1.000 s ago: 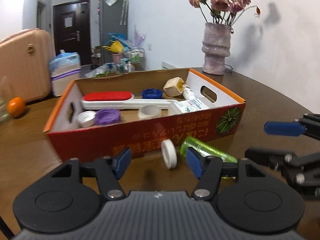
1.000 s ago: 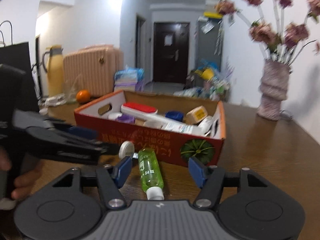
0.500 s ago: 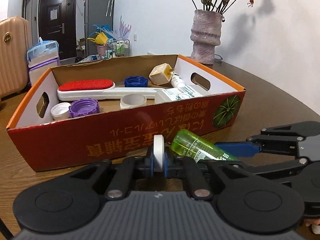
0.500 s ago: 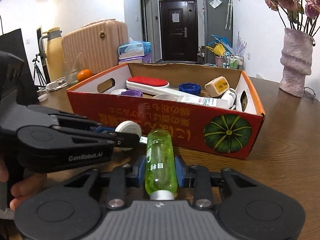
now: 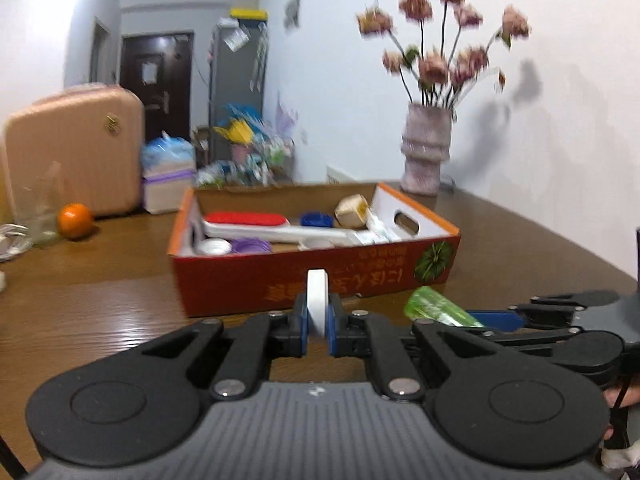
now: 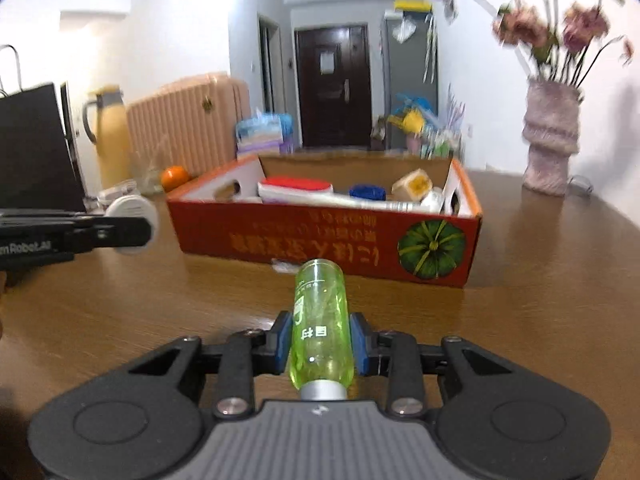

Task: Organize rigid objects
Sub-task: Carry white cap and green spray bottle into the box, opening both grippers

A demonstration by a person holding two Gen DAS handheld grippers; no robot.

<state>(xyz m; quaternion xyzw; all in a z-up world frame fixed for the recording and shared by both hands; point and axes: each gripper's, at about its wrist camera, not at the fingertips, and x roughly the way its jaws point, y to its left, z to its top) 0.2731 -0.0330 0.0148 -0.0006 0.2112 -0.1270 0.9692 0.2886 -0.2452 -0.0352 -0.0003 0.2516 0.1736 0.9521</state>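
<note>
Left gripper [image 5: 318,326] pinching cap [image 5: 318,302], right gripper [image 6: 320,344] pinching bottle [image 6: 320,320]; carry step; next, lift over box [image 6: 320,236] at 12 o'clock.

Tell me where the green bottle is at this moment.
The green bottle is clamped in the right hand-held gripper, above the table, in front of the red box.

A white round cap [image 5: 317,302] stands on edge and a clear green bottle [image 6: 321,326] lies lengthwise, both clamped.

white walls [image 5: 340,92], dark door [image 6: 334,96], wooden table [image 6: 540,300]
</note>
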